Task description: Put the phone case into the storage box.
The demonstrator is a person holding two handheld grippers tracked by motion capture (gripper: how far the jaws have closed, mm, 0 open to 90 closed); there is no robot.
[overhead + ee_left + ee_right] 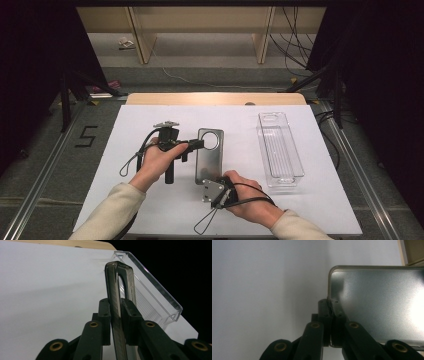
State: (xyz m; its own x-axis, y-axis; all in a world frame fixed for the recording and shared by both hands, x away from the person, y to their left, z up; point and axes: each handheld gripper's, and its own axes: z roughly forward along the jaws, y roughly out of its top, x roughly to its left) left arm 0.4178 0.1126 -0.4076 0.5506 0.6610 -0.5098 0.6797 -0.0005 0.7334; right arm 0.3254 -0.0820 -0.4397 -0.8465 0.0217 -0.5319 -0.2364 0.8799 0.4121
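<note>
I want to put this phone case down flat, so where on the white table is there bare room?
Free: the white table left of the left gripper, and the strip between the phone case and the clear tray. Crowded: the near middle, around both hands and the right gripper.

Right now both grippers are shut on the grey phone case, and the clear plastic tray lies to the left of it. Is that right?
Not quite. In the high view the clear plastic tray lies to the right of the grey phone case. The left gripper and right gripper are indeed both shut on it.
</note>
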